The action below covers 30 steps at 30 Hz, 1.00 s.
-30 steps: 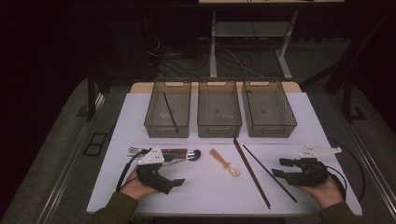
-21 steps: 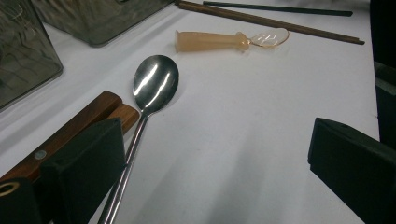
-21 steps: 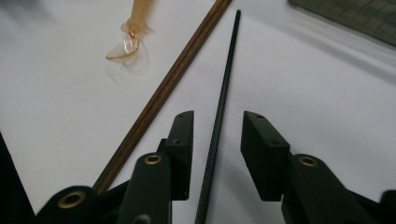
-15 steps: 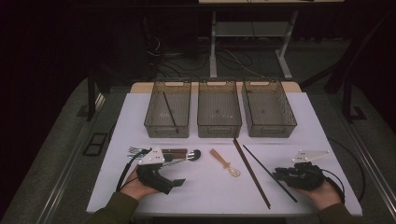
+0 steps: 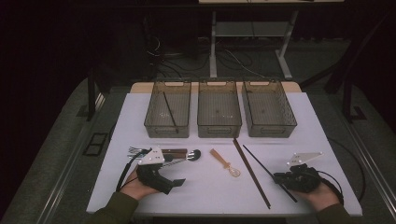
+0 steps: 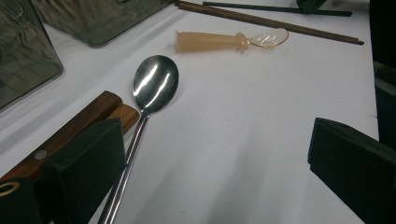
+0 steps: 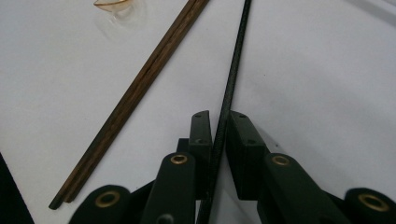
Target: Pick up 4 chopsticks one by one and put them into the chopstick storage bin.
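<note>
The right gripper (image 7: pixel 219 128) has just been closing its jaws – now they clamp the black chopstick (image 7: pixel 232 79), which lies on the white table (image 5: pixel 210 186) beside the brown chopsticks (image 7: pixel 140 84). The left gripper (image 6: pixel 215 158) rests with jaws wide apart, near the metal spoon (image 6: pixel 154 84)

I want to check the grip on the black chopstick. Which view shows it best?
The right gripper view: the black chopstick runs between the right gripper jaws, which have just been closing on it. The high view shows it as a thin line; the left gripper view catches its far end.
</note>
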Motion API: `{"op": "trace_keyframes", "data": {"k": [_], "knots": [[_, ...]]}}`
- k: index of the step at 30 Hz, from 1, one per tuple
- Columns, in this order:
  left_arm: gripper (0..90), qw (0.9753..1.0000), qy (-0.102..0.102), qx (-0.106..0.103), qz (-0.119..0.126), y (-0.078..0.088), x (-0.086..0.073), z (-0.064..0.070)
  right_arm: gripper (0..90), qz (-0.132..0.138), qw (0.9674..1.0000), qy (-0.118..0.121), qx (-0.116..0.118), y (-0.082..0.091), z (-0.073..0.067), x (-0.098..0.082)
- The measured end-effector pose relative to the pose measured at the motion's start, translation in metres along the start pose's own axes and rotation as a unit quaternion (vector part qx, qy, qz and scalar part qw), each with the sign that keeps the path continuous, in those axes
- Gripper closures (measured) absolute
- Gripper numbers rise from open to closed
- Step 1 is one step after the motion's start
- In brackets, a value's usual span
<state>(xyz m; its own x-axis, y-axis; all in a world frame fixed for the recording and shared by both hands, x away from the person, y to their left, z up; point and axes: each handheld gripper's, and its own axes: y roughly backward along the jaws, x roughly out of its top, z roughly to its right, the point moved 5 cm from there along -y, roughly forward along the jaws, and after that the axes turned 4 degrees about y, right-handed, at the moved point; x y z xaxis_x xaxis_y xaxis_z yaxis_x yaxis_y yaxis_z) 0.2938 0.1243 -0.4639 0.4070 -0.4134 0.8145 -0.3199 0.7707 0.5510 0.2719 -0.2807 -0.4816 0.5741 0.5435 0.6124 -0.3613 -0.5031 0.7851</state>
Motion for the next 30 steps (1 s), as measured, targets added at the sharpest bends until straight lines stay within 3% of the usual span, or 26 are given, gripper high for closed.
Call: {"op": "trace_keyframes", "data": {"k": [6,16,30], "knots": [[3.1,1.0000,0.000,0.000,-0.002,0.000,0.000,0.000,82.5,-0.004,1.0000,0.002,-0.008,0.000,0.000,0.000],[3.1,1.0000,-0.002,0.002,-0.004,0.000,-0.001,0.000,83.3,-0.005,0.9998,-0.016,-0.009,0.000,0.000,0.000],[3.1,1.0000,-0.003,0.001,-0.004,-0.001,-0.001,0.000,84.8,0.005,0.9996,-0.017,-0.024,0.002,0.012,-0.003]]}}
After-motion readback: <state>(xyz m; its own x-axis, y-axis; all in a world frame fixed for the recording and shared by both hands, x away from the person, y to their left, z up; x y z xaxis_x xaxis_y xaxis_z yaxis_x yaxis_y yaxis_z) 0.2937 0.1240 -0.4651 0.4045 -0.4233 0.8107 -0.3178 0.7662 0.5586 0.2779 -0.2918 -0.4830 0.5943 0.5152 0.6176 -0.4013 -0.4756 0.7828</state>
